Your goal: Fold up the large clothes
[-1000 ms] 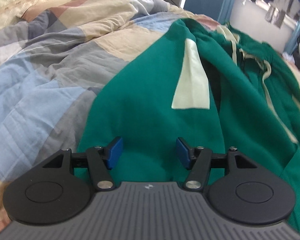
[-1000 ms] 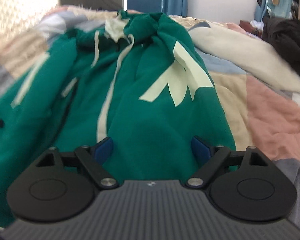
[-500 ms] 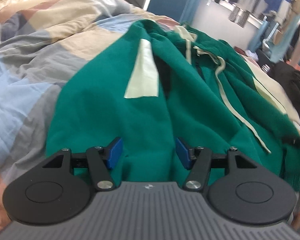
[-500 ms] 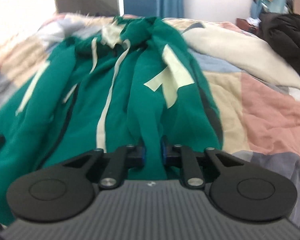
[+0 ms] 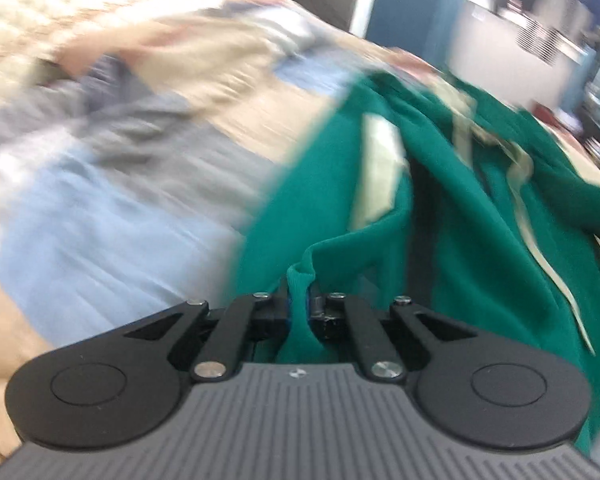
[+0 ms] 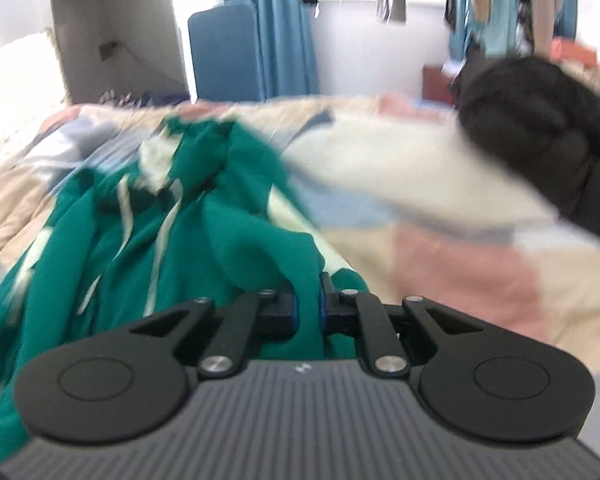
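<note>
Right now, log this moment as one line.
left gripper: shut on hoodie | right gripper: shut on hoodie | hoodie on quilt | frames blurred

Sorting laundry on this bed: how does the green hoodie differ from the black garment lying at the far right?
The green hoodie is spread long across the patchwork quilt, while the black garment sits bunched in a heap. The hoodie carries pale stripes and drawstrings; the black garment looks plain. The left gripper and right gripper pinch the hoodie; nothing touches the black garment. Both rest on the quilt.

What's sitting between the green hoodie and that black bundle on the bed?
Only patchwork quilt, in the right wrist view, between green hoodie and black bundle.
</note>
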### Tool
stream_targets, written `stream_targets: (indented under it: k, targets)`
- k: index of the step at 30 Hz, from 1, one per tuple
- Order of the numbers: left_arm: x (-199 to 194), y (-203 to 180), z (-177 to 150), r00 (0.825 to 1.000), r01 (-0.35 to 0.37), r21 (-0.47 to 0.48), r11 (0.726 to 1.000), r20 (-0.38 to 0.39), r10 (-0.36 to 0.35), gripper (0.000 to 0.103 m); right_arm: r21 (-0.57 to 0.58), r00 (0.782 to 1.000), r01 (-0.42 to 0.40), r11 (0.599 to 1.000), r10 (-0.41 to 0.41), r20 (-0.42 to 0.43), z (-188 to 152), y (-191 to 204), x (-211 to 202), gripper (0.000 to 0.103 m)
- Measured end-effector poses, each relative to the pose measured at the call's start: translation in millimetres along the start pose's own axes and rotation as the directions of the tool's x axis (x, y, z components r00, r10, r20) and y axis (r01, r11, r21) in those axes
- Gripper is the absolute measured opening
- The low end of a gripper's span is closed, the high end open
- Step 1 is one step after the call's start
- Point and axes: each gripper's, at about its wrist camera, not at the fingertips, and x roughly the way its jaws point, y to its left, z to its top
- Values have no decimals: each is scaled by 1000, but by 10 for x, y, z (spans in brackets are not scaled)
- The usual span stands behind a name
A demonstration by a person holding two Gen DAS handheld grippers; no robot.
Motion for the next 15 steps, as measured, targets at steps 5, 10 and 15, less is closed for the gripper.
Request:
stream_targets:
  k: [5, 10, 15]
  targets:
    - [61, 567, 836, 960, -269, -20, 963, 80, 270, 5, 56, 989, 97, 994, -102, 104, 679, -551, 77, 12]
    - [183, 1137, 1698, 882, -441, -116, 890, 127, 454, 5, 137, 970, 170, 976, -190, 151, 1223, -987, 301, 12]
    - [635, 1460, 2187, 844, -501, -182, 846, 112, 524, 5, 107, 929, 318, 942, -332, 165, 1366, -1332, 834, 12]
